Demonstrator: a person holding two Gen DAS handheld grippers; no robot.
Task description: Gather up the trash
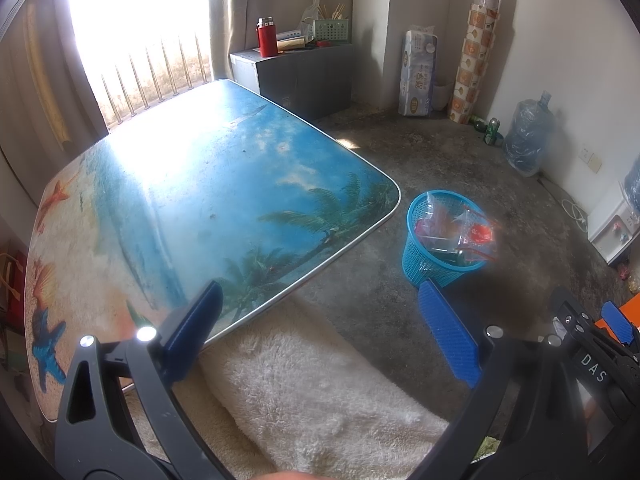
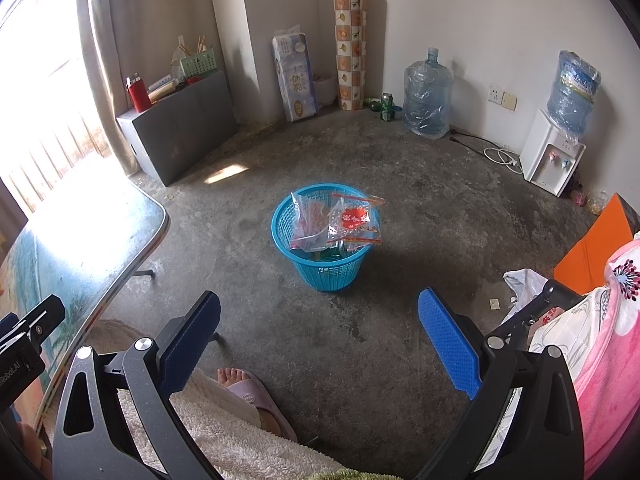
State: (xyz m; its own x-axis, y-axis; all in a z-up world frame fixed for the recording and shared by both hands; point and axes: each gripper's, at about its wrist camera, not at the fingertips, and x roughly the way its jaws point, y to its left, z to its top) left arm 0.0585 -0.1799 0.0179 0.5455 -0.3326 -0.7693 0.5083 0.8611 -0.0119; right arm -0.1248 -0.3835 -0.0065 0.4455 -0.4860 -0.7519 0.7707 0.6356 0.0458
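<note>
Your left gripper (image 1: 324, 328) is spread wide and empty over the table (image 1: 192, 184) edge; your right gripper (image 2: 320, 336) gapes empty too. At 12 o'clock from it, the blue basket (image 2: 324, 272) stands on the floor, clear plastic wrappers (image 2: 340, 220) heaped inside.

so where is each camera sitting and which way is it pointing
Left wrist: sits on the left gripper, faces forward and down over the table corner toward the blue basket; its open fingers, the right gripper at the right edge and a fluffy robe over the lap show.
Right wrist: sits on the right gripper, faces the floor and the basket straight ahead; its open fingers, a slippered foot and part of the left gripper show.
Shared: basket of wrappers, table edge, red flask, water jug.
</note>
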